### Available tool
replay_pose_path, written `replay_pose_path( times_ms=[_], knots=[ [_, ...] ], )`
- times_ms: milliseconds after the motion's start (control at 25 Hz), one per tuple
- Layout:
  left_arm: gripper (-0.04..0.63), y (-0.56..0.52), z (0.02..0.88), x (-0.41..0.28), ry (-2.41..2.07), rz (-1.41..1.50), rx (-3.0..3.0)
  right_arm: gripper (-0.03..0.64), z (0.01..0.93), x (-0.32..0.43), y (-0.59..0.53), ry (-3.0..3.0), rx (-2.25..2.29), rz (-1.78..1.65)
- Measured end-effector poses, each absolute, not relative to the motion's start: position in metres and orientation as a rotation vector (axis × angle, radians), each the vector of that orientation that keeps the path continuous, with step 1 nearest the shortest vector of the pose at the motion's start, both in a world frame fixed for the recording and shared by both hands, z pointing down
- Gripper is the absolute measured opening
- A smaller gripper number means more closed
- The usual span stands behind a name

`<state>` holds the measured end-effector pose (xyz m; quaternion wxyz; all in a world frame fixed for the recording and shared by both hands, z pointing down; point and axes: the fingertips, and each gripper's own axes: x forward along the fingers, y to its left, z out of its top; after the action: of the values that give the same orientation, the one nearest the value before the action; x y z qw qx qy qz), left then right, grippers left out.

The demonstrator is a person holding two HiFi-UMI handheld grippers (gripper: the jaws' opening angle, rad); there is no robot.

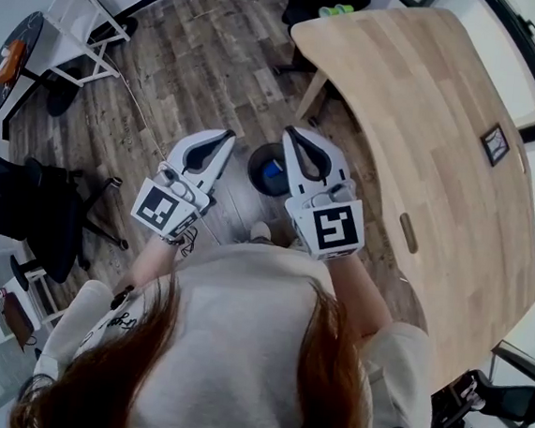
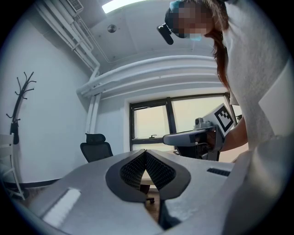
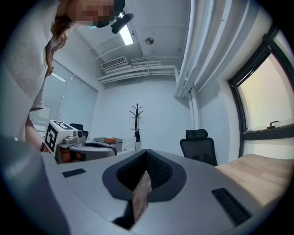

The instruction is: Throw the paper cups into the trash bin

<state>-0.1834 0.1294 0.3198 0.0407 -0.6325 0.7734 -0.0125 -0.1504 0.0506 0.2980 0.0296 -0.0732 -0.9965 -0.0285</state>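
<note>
Wood surface at two o'clock shows no obvious cup; left tongs and right tongs, pressed together empty, flank the trash bin and must spread before grasping.

The left hand-held gripper and the right hand-held gripper share smooth pale grey shells, black ribbed pads and a white cube with black square markers. The person wears a cream top with black print on the left sleeve, and a dark wristband
</note>
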Motion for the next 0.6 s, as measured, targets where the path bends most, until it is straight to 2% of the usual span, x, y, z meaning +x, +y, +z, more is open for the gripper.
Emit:
replay_pose_path(
  times_ms=[600],
  knots=[
    [0.003,0.1309,0.3179,-0.1847,2.379,-0.032,-1.914,0.008,0.3014,-0.1509,0.0462,-3.085,-0.199,-0.07]
  ],
)
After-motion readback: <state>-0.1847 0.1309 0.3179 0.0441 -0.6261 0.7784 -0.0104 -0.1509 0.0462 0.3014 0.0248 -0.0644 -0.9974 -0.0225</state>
